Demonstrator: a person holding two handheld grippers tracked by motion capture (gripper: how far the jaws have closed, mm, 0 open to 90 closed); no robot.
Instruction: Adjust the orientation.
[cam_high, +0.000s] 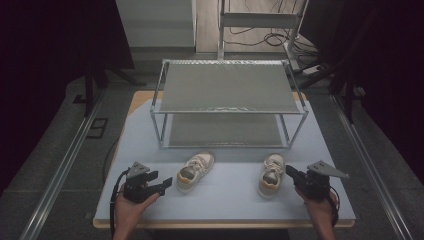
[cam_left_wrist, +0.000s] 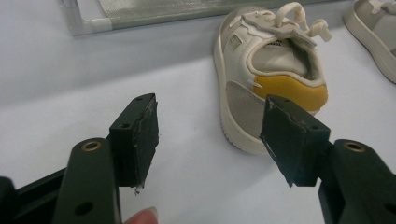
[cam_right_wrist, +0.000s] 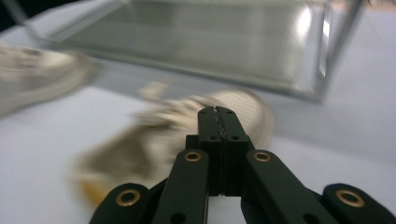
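Both hands low at near edge; left tongs (cam_left_wrist: 210, 135) wide; right tongs (cam_right_wrist: 217, 122) closed, empty.

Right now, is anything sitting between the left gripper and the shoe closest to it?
Nothing visible. The left gripper has its jaws open facing the heel of the left shoe, with bare table between them. The other shoe lies off to the side, near the right gripper.

Two-tier rack (cam_high: 227, 90) at the table's (cam_high: 220, 205) twelve o'clock end. Two shoes (cam_high: 196, 171) (cam_high: 271, 174) just before it, side by side, well apart. Left gripper (cam_high: 167, 182) at nine o'clock of the left shoe; right gripper (cam_high: 289, 171) at three o'clock of the right shoe.
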